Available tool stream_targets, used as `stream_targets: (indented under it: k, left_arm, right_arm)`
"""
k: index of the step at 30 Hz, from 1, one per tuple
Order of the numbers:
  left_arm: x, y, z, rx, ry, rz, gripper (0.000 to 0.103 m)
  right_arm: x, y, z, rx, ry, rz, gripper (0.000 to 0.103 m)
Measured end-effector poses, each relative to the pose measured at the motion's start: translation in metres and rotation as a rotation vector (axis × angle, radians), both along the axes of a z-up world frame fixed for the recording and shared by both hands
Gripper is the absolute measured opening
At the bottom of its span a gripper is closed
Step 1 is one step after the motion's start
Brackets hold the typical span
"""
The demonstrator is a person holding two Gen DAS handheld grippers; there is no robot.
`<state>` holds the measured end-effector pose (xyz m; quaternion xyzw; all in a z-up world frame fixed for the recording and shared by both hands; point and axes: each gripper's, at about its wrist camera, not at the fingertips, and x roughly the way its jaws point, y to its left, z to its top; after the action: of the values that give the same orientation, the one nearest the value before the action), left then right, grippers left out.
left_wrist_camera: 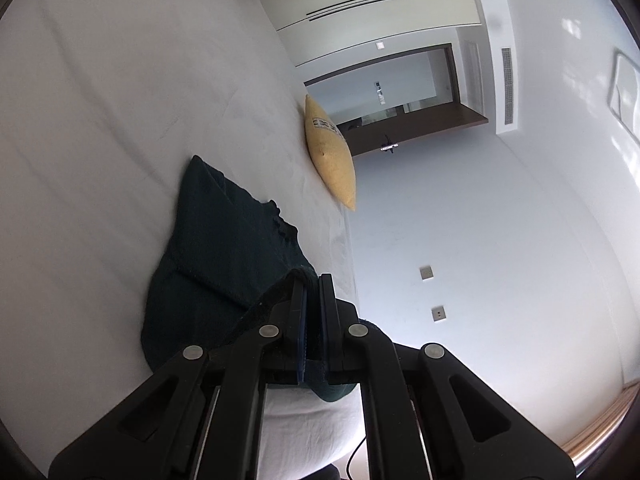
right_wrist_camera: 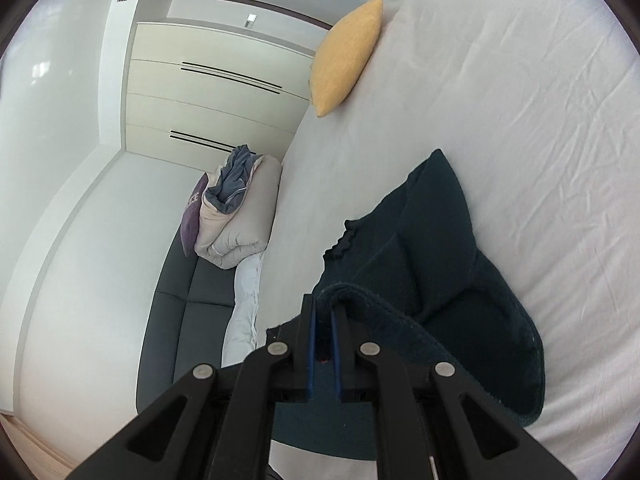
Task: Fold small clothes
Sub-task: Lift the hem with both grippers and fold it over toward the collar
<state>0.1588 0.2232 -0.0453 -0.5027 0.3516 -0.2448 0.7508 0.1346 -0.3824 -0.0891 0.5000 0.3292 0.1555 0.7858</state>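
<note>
- The dark teal knit garment (left_wrist_camera: 224, 248) lies on the white bed sheet (left_wrist_camera: 100, 120), its far part flat and its near edge raised off the bed by both grippers.
- The left gripper (left_wrist_camera: 311, 280) is clamped on one near hem corner, with cloth pinched tightly between its blue pads.
- The right gripper (right_wrist_camera: 325, 306) is nearly together on the other corner; the thick hem loops over its tips and a narrow gap shows between the pads, so this grip looks looser.
- Risk: the hem may slide out of the right gripper as the edge is carried over, dropping one corner and skewing the fold.
- Risk: uneven lift between the two sides would drag the flat part across the sheet and bunch it, since the knit looks soft and heavy.
- A yellow cushion (right_wrist_camera: 346, 56) sits well apart at the bed edge, no obstacle.
</note>
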Motion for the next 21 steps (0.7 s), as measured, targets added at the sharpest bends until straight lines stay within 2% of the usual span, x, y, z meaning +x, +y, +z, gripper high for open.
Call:
stream_targets:
  k: [8, 14, 21]
  left_arm:
    - [0.106, -0.012, -0.021, 0.027, 0.08, 0.018, 0.004]
    - [0.162, -0.028, -0.052, 0.092, 0.146, 0.013, 0.004]
    - [0.215, -0.037, -0.09, 0.122, 0.202, 0.023, 0.004]
  right_arm:
    - [0.051, -0.017, -0.026, -0.005, 0.048, -0.074, 0.008]
    - [0.087, -0.027, -0.051, -0.003, 0.108, -0.114, 0.008]
    - [0.121, -0.031, -0.075, -0.019, 0.169, -0.136, 0.008]
